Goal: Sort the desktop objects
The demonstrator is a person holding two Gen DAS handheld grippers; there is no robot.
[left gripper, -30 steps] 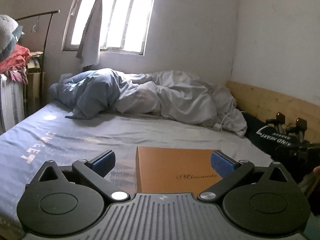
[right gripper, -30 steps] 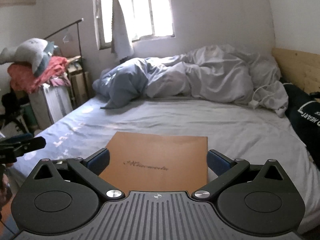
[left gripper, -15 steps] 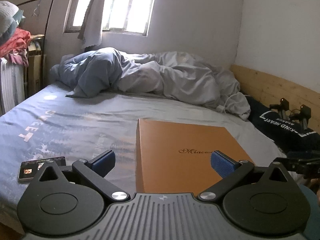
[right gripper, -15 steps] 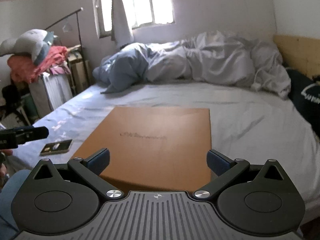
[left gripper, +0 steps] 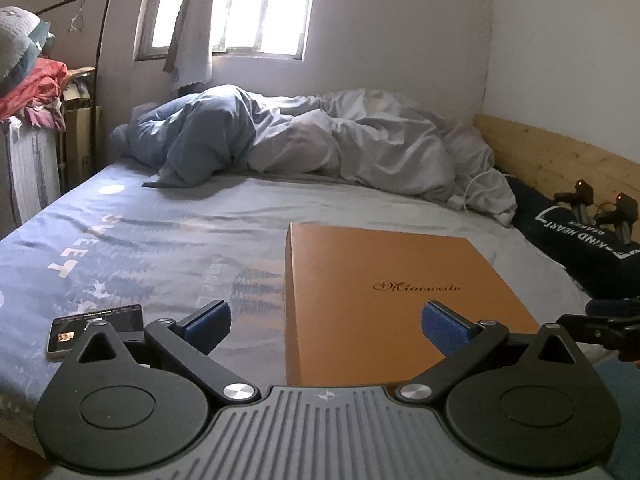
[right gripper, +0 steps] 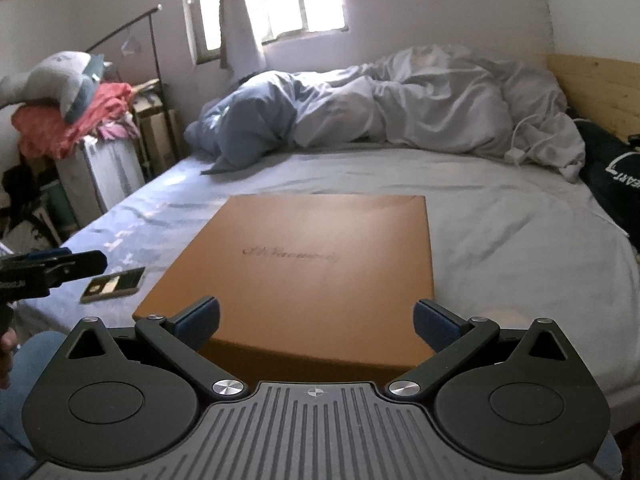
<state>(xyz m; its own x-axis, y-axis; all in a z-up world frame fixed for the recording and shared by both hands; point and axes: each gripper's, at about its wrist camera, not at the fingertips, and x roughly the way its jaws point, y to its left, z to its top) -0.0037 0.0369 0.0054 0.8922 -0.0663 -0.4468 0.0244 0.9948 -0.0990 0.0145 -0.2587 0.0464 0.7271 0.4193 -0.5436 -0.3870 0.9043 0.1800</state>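
**Both grippers wide over box; nothing held**

The left gripper (left gripper: 324,322) and the right gripper (right gripper: 316,320) were each observed with jaws spread wide and nothing between them. A flat orange box (right gripper: 316,264) was lying on the near part of the bed (left gripper: 160,248), directly ahead of the right gripper and ahead and slightly to the right of the left. A phone (left gripper: 94,330) was lying face up on the sheet, near the box's left side but apart from it, just beyond the left gripper.

The step was judged to be an approach, with no sorting yet done. Which item was aimed at could not be told. The box looked too broad to be taken across its width, so an edge grip was thought advisable. The phone lay thin and flat on a soft sheet; a low, level approach from its long sides would be needed, with care not to pinch fabric.

The bed was covered by a blue-grey printed sheet, with a rumpled duvet (left gripper: 320,140) heaped at the far end under a bright window (left gripper: 240,4). A dark bag (left gripper: 576,248) lay along the wooden side board at the right.
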